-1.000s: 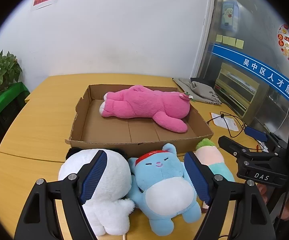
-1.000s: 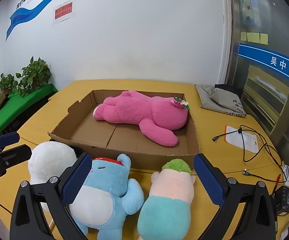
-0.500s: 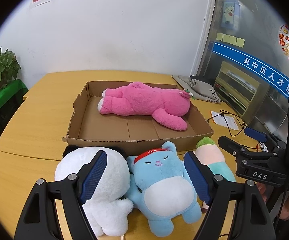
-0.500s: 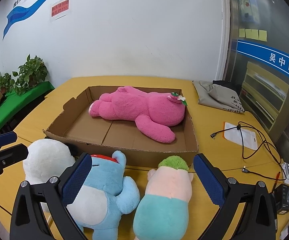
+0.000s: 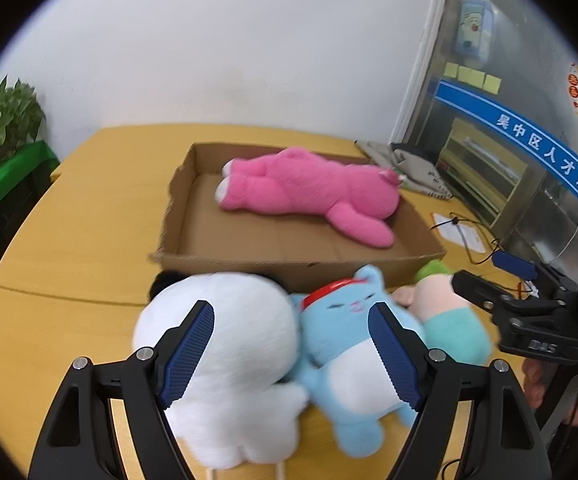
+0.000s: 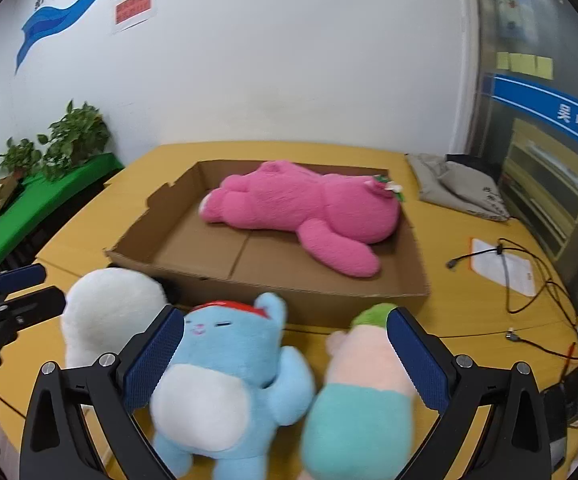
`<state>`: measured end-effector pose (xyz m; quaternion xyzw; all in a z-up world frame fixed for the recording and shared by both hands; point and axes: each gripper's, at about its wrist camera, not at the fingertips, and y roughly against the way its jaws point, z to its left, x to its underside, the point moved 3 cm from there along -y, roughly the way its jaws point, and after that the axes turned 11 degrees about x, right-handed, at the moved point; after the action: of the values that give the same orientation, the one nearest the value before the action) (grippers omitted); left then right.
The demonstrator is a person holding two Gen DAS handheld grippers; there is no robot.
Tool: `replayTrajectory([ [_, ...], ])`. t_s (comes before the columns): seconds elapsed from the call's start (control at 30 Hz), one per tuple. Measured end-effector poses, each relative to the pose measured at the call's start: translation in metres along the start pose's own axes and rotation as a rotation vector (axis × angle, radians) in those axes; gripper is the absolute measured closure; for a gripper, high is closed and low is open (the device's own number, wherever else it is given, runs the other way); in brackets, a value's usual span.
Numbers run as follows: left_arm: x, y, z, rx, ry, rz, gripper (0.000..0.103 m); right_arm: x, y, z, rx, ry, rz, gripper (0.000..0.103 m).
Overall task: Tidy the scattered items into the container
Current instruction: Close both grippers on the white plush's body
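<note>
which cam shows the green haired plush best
The right wrist view: the green-haired plush lies close between the open right gripper fingers, with hair, peach face and teal body all showing. In the left wrist view it sits off to the side, partly hidden behind the blue cat plush.

On your desk (image 6: pixel 469 216), one plush bear (image 6: pixel 305 208) lies inside the box (image 6: pixel 329 288); before its near wall, a panda (image 5: pixel 229 340), cat (image 6: pixel 225 372) and doll (image 6: pixel 361 392) line up left to right.

My yellow table (image 6: pixel 441 216) carries a cardboard box (image 6: pixel 289 286), three plush toys, grey cloth (image 6: pixel 455 186), paper and cables (image 6: pixel 529 276).
</note>
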<state>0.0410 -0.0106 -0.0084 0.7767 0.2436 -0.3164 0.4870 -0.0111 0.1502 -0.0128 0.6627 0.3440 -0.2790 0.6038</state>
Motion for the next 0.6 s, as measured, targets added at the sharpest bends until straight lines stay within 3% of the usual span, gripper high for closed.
replayTrajectory([
  [0.17, 0.008, -0.002, 0.044, -0.013, 0.044, 0.036, 0.023, 0.013, -0.001, 0.056, -0.183, 0.088, 0.011, 0.0],
  [0.27, 0.01, -0.011, 0.074, -0.017, 0.07, 0.083, 0.023, 0.027, -0.015, 0.095, -0.303, 0.128, 0.071, 0.0],
  [0.33, 0.011, -0.02, 0.094, 0.019, 0.097, 0.104, 0.023, 0.037, -0.025, 0.122, -0.365, 0.152, 0.111, 0.0],
  [0.43, 0.014, -0.039, 0.119, 0.07, 0.124, 0.14, 0.023, 0.045, -0.045, 0.157, -0.389, 0.184, 0.138, 0.0],
  [0.53, 0.017, -0.053, 0.132, 0.221, 0.168, 0.153, 0.022, 0.048, -0.066, 0.179, -0.368, 0.21, 0.147, 0.0],
  [0.6, 0.019, -0.059, 0.138, 0.268, 0.192, 0.157, 0.022, 0.047, -0.077, 0.187, -0.345, 0.221, 0.141, 0.0],
])
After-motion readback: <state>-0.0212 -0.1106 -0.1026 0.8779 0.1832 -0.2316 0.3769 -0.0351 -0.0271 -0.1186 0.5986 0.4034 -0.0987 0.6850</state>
